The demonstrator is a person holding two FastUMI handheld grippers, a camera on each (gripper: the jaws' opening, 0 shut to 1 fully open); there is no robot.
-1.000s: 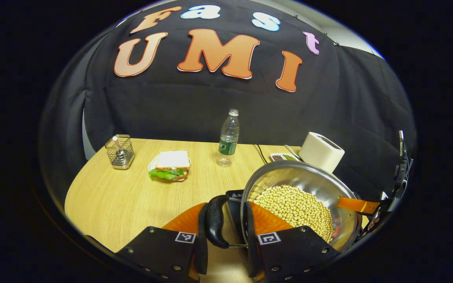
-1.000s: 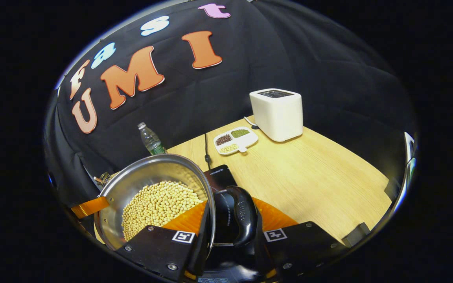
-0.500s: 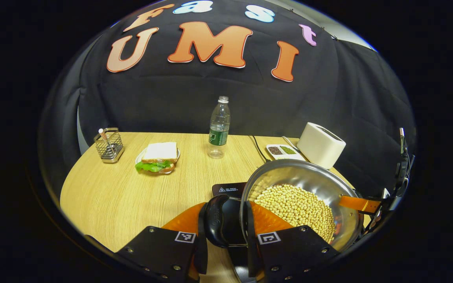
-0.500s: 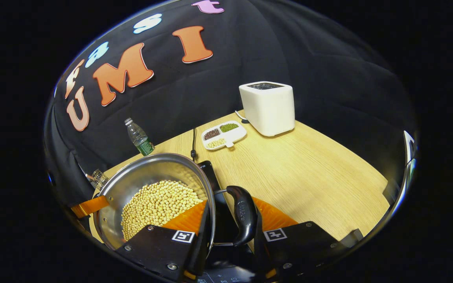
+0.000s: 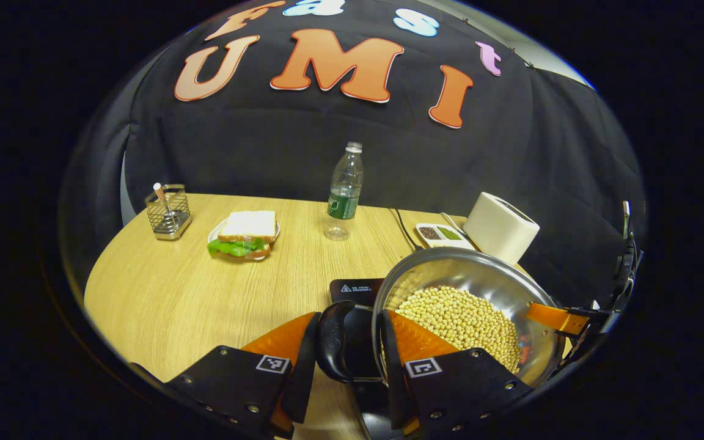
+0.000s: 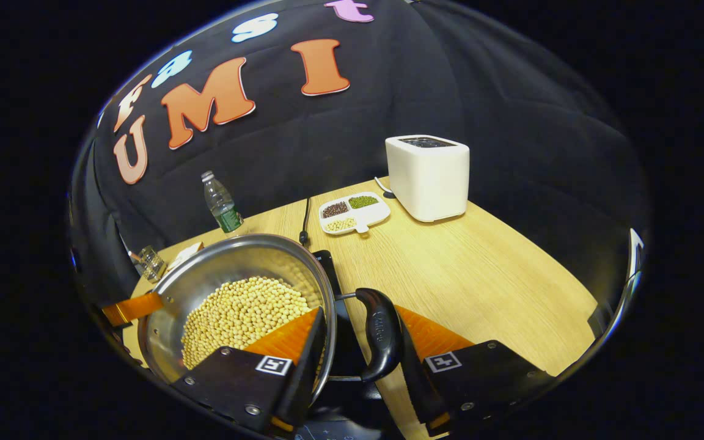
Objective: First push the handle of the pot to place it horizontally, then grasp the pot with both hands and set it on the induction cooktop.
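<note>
Your left gripper (image 5: pixel 349 330) has its fingers straddling the edge of the pot (image 5: pixel 480 269): one finger is outside the black side handle (image 5: pixel 332 342) and the other is inside the rim, right against the soybeans (image 5: pixel 462 318). The jaws are only partly spread, with the handle and rim sandwiched between them. I honestly can't tell if both pads are actually squeezing or just sitting alongside.

It's the same on the other side. Your right gripper (image 6: pixel 359 318) has one finger inside the rim and one outside the second black handle (image 6: pixel 379 333), and I can't call the grip there either. In the left gripper view one of its fingers (image 5: pixel 557 318) pokes in at the pot's far rim.

The pot is over the black induction cooktop (image 5: pixel 355 288), with both handles pointing out sideways. Its base is hidden, so I can't say whether it's resting on the cooktop.

Further out on the wooden table (image 5: pixel 175 293) there's a sandwich (image 5: pixel 243 235) on a plate, a wire holder (image 5: pixel 168 211) and a water bottle (image 5: pixel 344 189). Over on the right side are a divided dish (image 6: pixel 354 214) of beans and a white toaster (image 6: pixel 428 177).
</note>
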